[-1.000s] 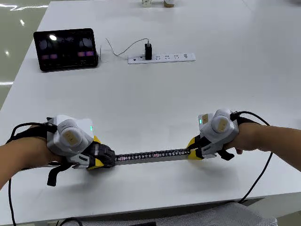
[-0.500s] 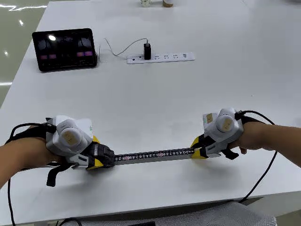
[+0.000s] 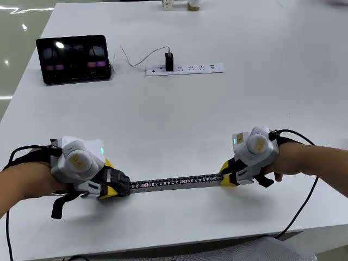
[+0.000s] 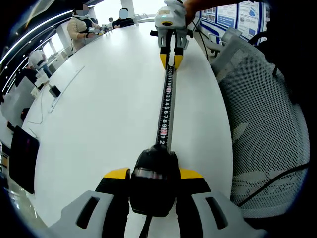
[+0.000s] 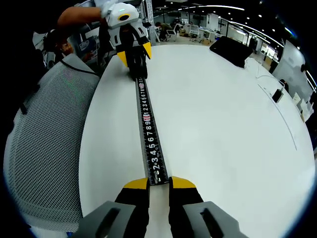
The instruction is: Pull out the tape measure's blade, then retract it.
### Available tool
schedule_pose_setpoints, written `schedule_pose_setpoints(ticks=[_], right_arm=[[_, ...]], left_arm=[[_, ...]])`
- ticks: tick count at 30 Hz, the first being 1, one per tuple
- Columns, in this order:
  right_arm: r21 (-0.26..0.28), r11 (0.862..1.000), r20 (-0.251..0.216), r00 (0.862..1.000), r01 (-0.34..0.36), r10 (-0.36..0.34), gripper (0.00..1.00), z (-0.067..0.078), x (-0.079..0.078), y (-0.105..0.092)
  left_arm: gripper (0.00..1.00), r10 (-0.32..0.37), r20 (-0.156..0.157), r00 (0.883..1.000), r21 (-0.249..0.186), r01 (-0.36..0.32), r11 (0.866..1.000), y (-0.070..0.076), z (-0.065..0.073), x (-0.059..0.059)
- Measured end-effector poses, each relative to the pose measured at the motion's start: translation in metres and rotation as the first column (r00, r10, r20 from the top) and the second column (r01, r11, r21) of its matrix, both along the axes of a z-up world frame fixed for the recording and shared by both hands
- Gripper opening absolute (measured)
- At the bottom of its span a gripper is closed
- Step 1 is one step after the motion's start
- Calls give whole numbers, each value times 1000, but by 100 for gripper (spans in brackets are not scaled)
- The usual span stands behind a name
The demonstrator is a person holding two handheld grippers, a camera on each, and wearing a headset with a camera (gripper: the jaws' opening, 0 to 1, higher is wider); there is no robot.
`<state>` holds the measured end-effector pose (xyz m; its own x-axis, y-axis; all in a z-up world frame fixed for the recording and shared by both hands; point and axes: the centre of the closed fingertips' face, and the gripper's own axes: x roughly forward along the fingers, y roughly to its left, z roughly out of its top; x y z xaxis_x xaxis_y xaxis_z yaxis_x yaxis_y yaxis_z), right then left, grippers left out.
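1. currently, the tape measure case [image 4: 153, 183] is clamped between the jaws of the left tongs [image 3: 115, 186].
2. the blade [image 3: 174, 181] is stretched straight from the left tongs to the right tongs [image 5: 158, 182], whose jaws are pinched on its tip.
3. the blade is judged thin, springy and slick, so it is best held at the end hook.
4. the tape measure case is judged rigid and compact; a grip across its sides is suited.

Head view overhead; gripper views opposed along shared blade [image 4: 166, 106]
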<state>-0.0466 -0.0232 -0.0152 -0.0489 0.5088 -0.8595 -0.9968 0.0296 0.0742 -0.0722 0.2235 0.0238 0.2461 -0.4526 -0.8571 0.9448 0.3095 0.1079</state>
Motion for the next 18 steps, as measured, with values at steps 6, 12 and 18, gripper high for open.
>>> schedule_pose_setpoints(ticks=[6,12,18], right_arm=[[-37,999,13,1000,-11,12,12,-1,0,0],[-58,998,33,999,-26,28,12,-1,1,0],[-49,999,22,1000,-7,8,12,-1,1,0]], left_arm=[[31,24,12,1000,0,-24,1000,-1,-1,2],[32,17,22,1000,5,-17,1000,-1,-1,3],[32,7,17,1000,13,-8,1000,0,-2,3]])
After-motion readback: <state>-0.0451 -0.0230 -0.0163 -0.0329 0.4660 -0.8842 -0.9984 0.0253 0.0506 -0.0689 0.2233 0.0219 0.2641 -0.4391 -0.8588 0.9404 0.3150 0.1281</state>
